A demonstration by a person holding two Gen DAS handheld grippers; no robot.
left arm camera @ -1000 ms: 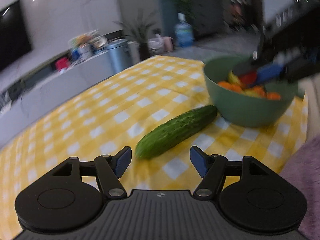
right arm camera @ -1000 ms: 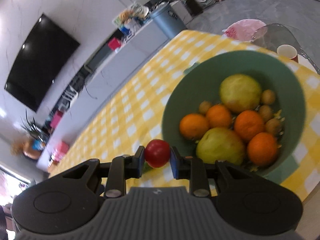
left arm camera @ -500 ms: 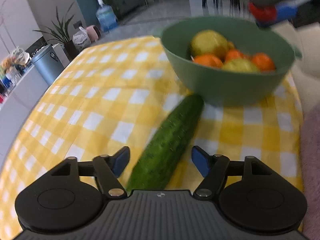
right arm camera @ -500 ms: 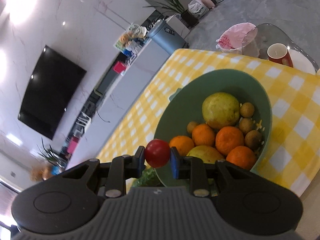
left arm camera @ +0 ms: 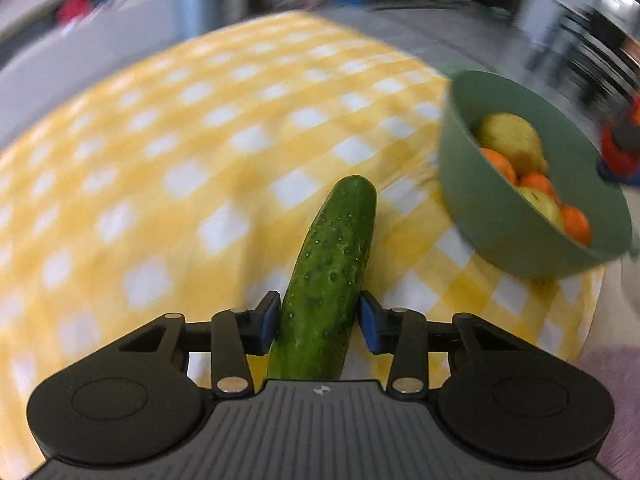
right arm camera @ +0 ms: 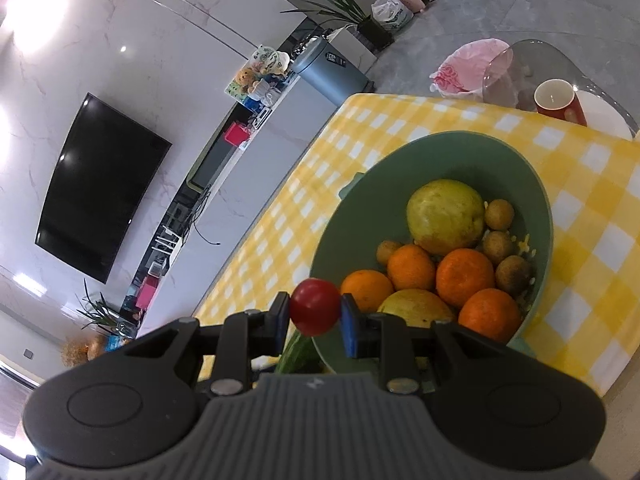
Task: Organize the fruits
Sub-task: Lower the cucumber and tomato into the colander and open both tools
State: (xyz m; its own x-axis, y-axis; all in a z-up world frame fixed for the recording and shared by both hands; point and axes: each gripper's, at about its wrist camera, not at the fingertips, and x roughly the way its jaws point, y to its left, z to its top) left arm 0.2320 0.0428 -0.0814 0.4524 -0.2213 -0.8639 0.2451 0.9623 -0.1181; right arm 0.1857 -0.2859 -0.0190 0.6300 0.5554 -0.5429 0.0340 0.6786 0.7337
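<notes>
Your left claw (left arm camera: 319, 320) is closing around the cucumber (left arm camera: 328, 280), which lies on the tabletop (left arm camera: 180, 160) pointing toward 12 o'clock, its near end running under the claw body. The left pad looks to be touching the skin; the right pad sits just beside it, and I can't tell whether it has made contact. So the step in hand is the pickup of the cucumber. The bowl (left arm camera: 500, 216) sits at 2 o'clock, near the cucumber's far tip.

Your right claw (right arm camera: 315, 317) is pinching a tomato (right arm camera: 315, 307) at the bowl's (right arm camera: 360, 240) near rim, at 7 o'clock from the oranges (right arm camera: 464, 276).

Next, I'd judge you need a firm squeeze before lifting: the cucumber is long and gripped near one end, so it may droop. The tomato likely needs carrying over the rim and releasing.
</notes>
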